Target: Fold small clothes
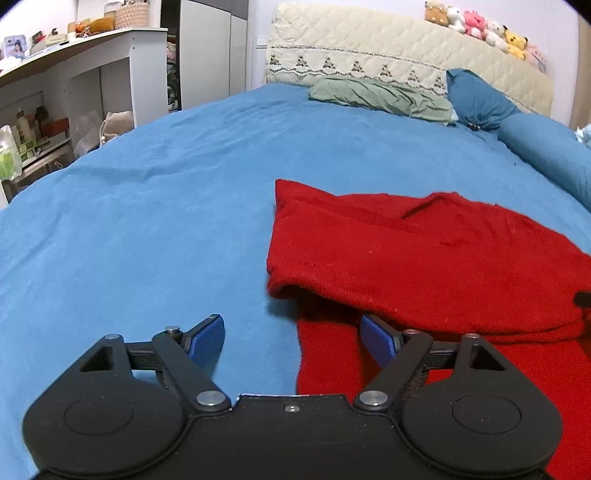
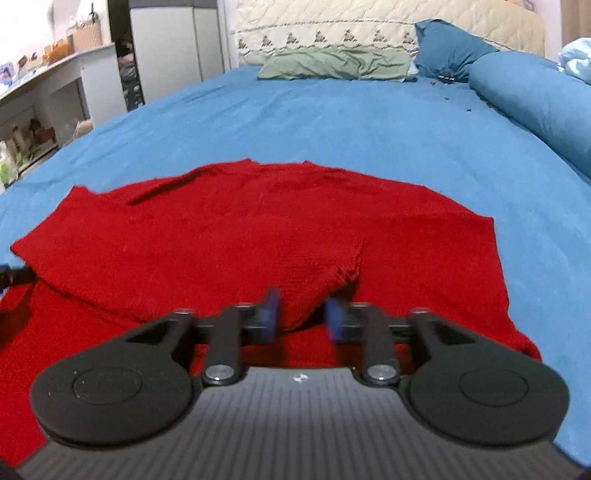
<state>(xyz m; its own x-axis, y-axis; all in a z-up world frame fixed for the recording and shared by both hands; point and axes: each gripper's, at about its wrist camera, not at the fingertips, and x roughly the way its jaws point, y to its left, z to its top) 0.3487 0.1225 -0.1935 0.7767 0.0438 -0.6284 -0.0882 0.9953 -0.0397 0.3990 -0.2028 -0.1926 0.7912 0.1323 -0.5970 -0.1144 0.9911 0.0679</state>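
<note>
Two black hand-held grippers with blue finger pads hover over one red fuzzy knitted garment (image 1: 424,251) lying on a blue, lightly wrinkled bedsheet (image 1: 129,221). On the left gripper (image 1: 293,332) the jaws stand spread wide with nothing between them; one pad is over bare sheet, the other over the garment's lower layer, beside its folded edge. On the right gripper (image 2: 302,317) the pads are motion-blurred and partly apart. A raised pucker of red knit sits just ahead of the gap, but the pads do not press on it.

The garment is folded over itself, so that an upper layer overlaps a flat lower layer, and it lies on the near part of the bed. Farther off are one crumpled green pillow (image 1: 380,98), one dark blue pillow (image 1: 476,99), one rolled blue quilt (image 2: 535,99) and a cream quilted headboard cover (image 1: 369,48) topped by a row of plush toys (image 1: 480,27).
</note>
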